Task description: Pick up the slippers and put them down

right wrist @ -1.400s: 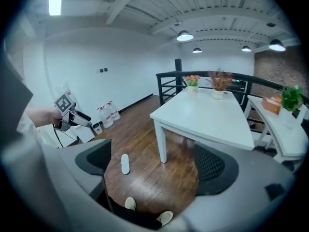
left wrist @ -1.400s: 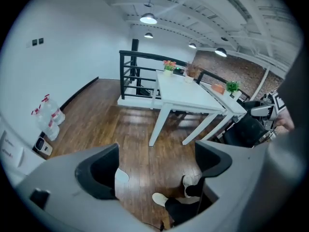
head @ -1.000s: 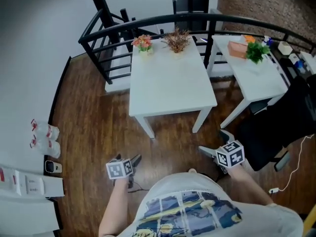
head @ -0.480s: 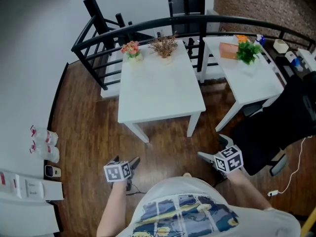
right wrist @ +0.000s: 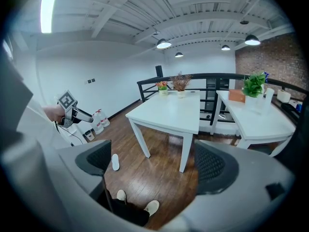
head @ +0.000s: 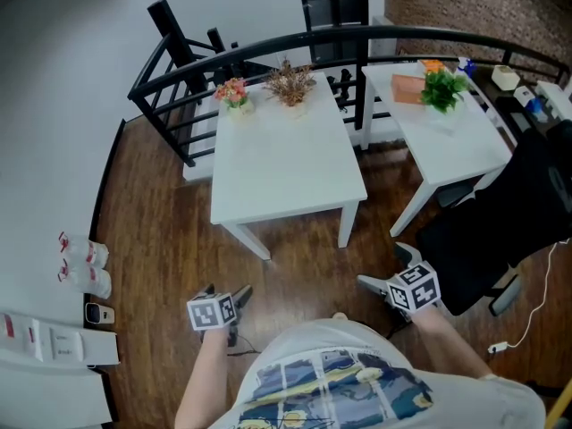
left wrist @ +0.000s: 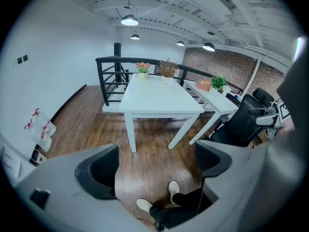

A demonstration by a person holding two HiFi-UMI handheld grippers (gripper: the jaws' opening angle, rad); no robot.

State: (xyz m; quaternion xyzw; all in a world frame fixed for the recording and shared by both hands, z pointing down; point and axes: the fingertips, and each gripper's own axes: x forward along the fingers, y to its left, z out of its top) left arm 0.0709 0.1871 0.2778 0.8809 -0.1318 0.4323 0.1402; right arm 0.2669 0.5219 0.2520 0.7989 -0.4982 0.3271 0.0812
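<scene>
On the brown wooden floor, near the person's feet, what appears to be a flat white slipper is seen, judged light and pliable, best pinched at its rim, while the left gripper and right gripper are held released and empty.

No legible text anywhere; red labels on bottles too small.
</scene>
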